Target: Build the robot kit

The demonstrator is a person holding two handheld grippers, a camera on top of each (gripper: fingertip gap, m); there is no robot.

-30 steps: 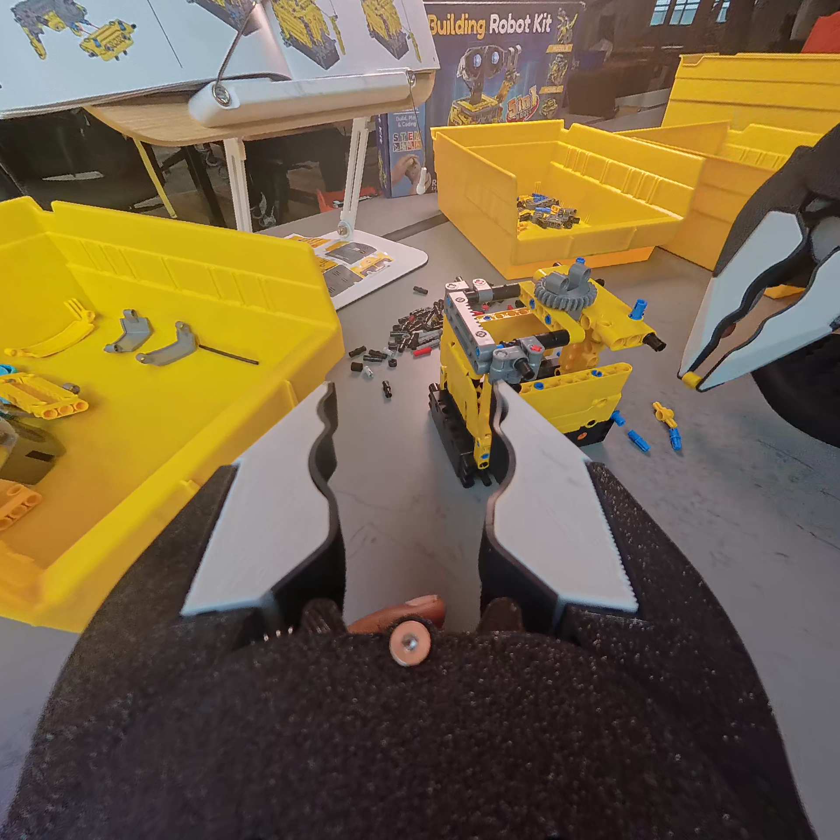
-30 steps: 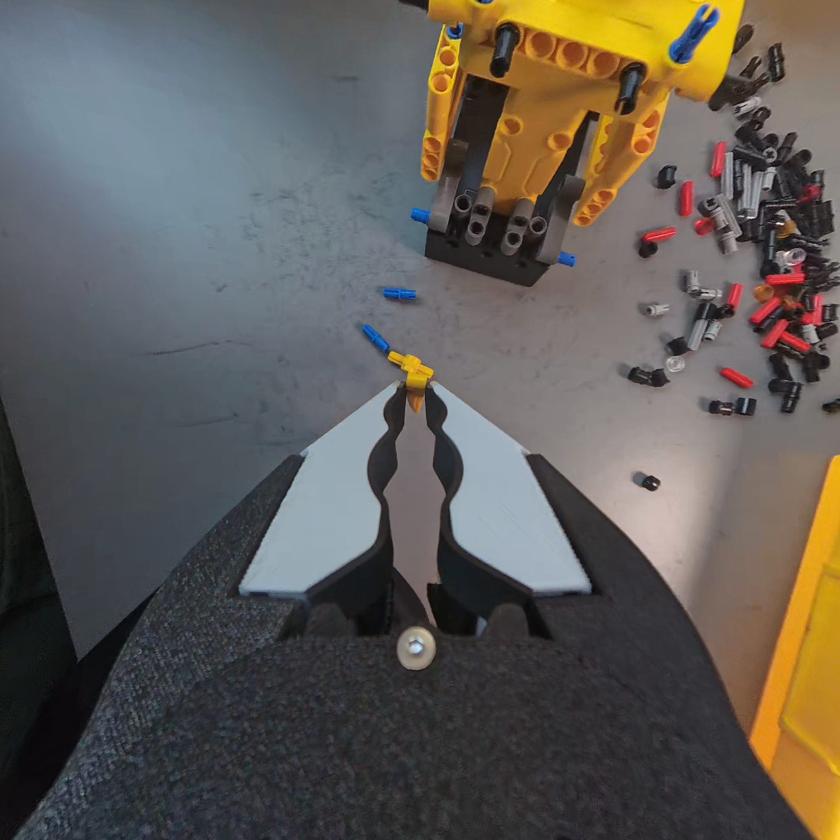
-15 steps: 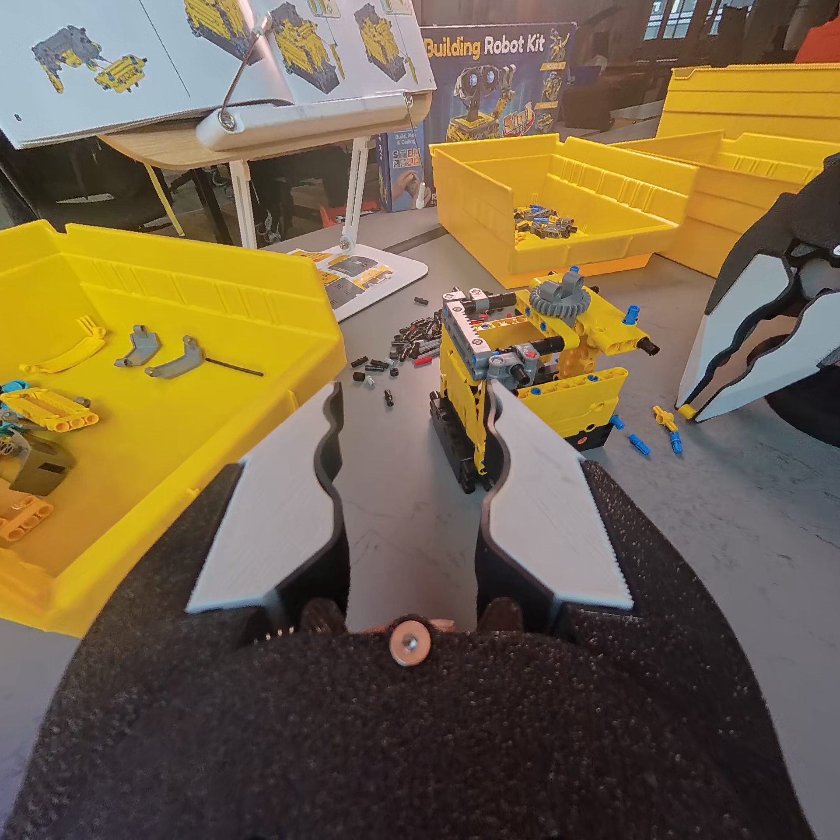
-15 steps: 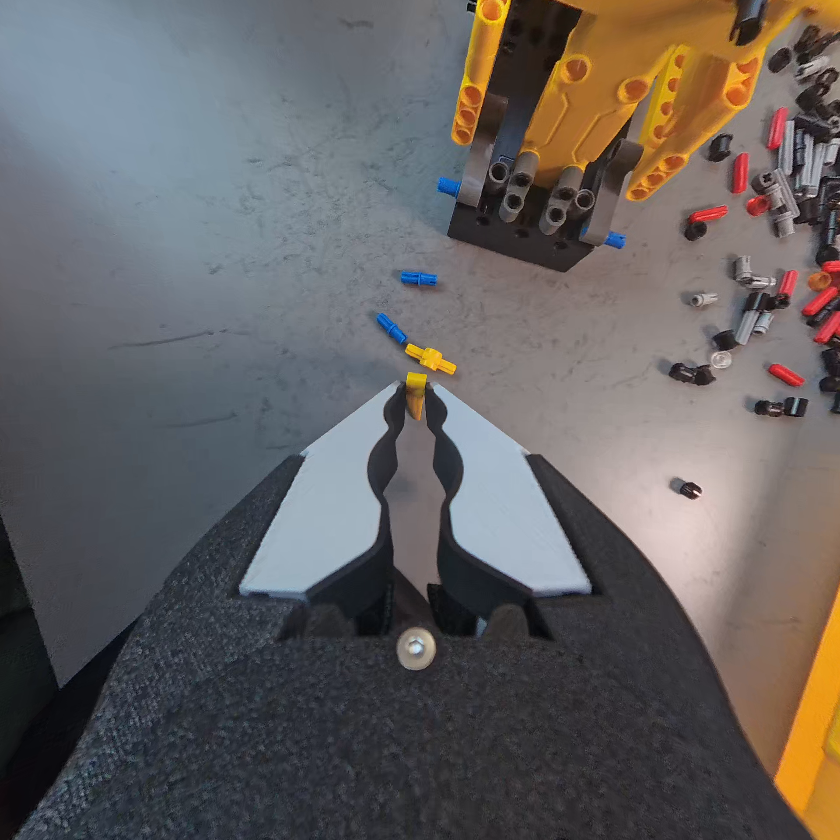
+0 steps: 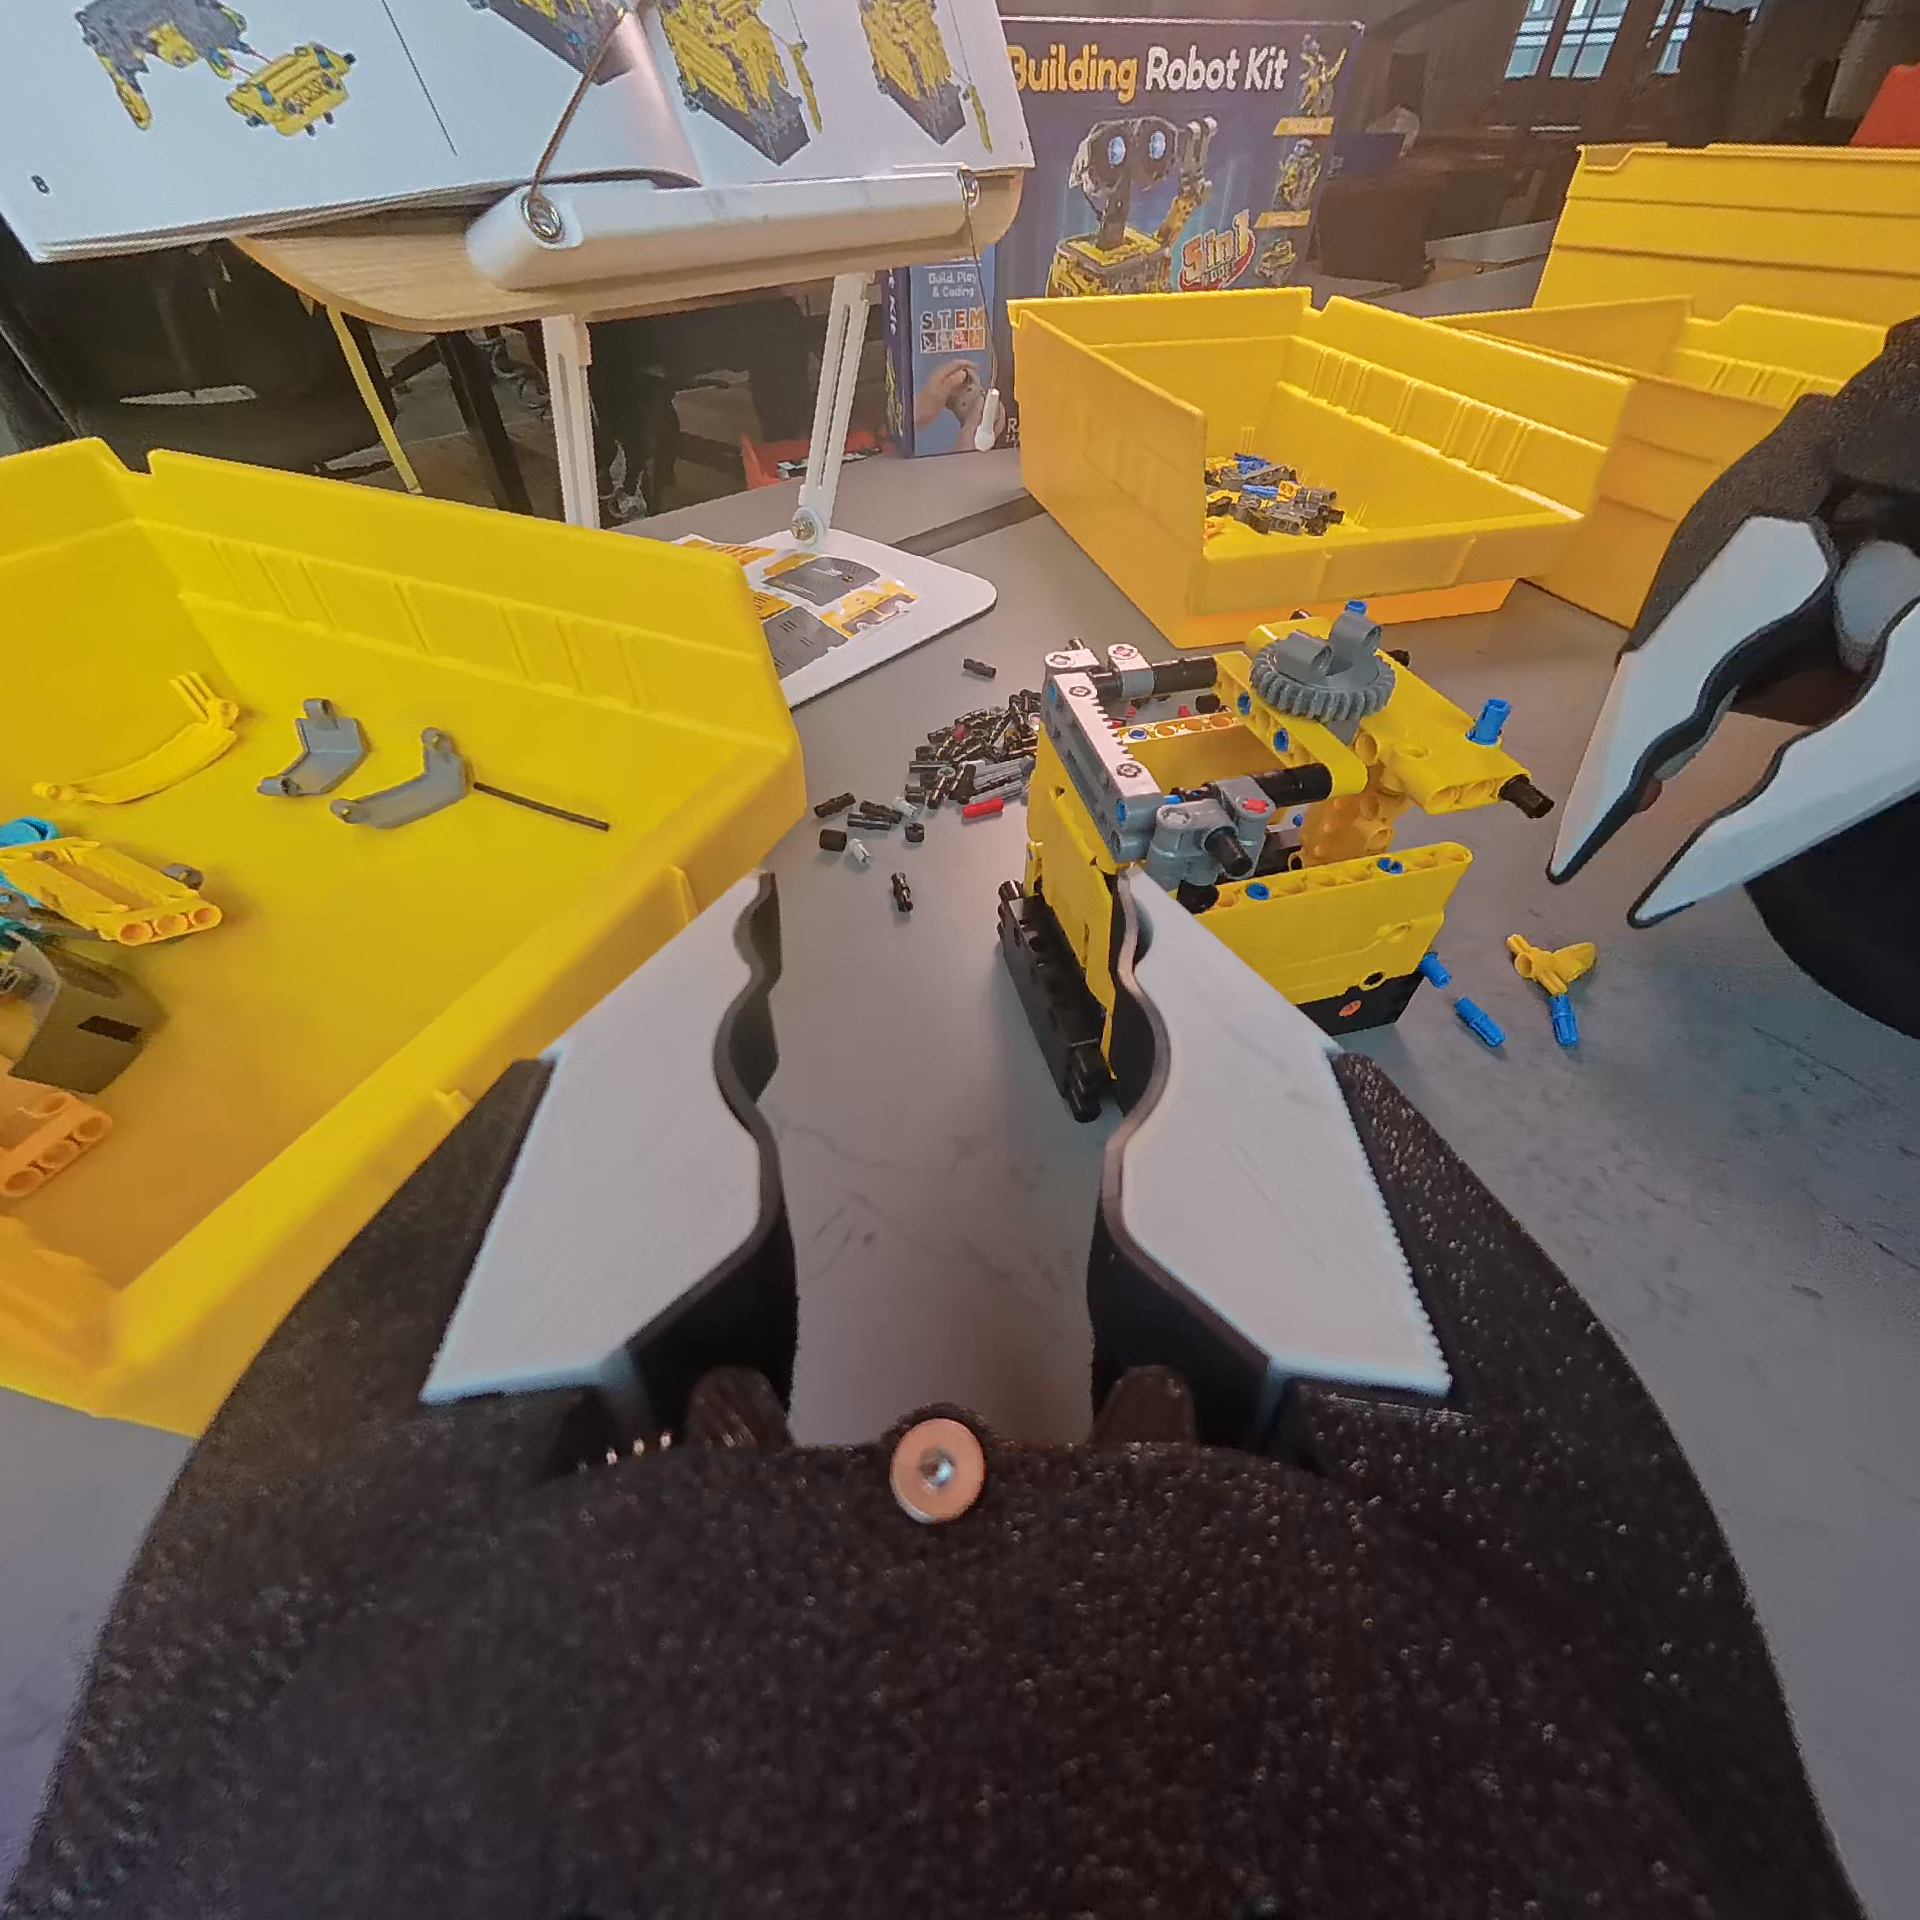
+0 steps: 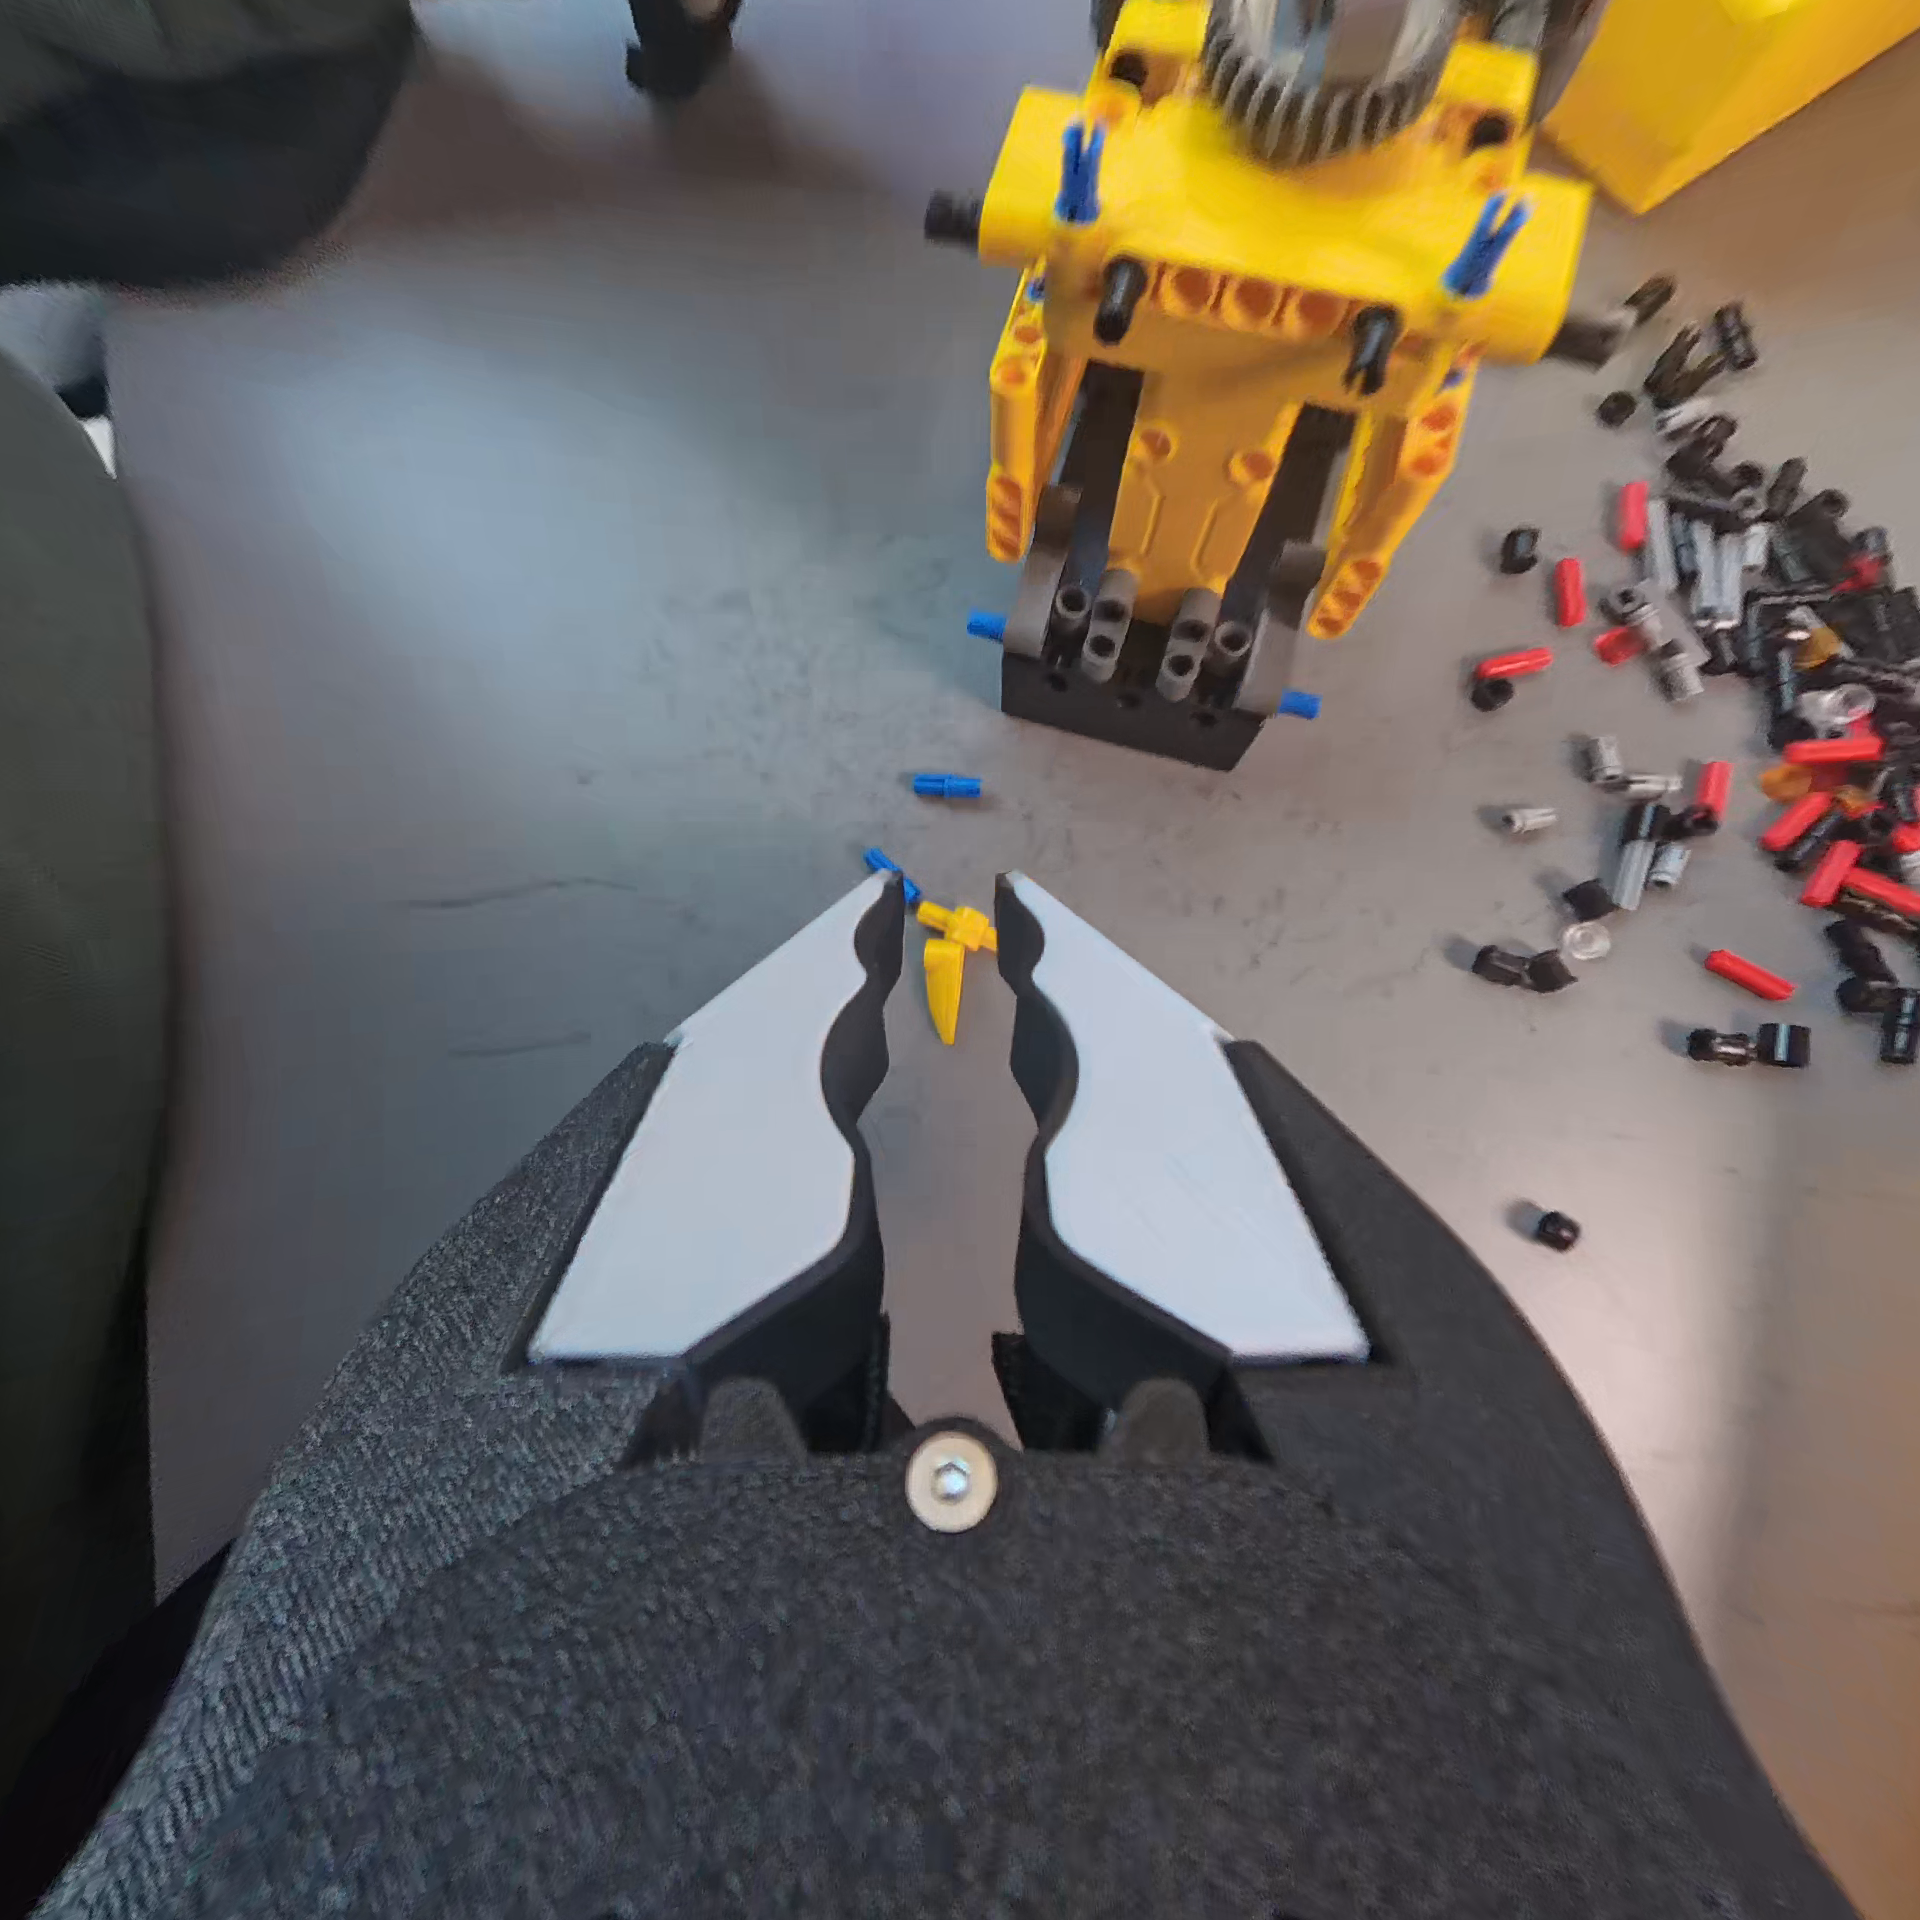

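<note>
A yellow and black brick model (image 5: 1340,914) with a grey gear on top stands on the grey table; it also shows in the right wrist view (image 6: 1278,239). My left gripper (image 5: 948,883) is open and empty, its right finger just in front of the model's near left corner. My right gripper (image 6: 948,883) is open a little, tips low over the table. A small yellow tapered piece (image 6: 943,987) lies between its fingers, beside a yellow cross connector (image 6: 961,920) and blue pins (image 6: 945,785). The right gripper (image 5: 1598,896) also shows right of the model, above those yellow bits (image 5: 1548,961).
A yellow bin (image 5: 468,623) with grey and yellow parts is at the left. Another yellow bin (image 5: 1143,416) with small parts stands behind the model, more bins at the far right. A pile of black, grey and red pins (image 6: 1766,727) lies beside the model. An instruction booklet stand (image 5: 717,223) is at the back.
My right gripper was shut on the small yellow piece; it has opened and the piece now lies on the table between the fingers. The left gripper has drawn back slightly, still open.
</note>
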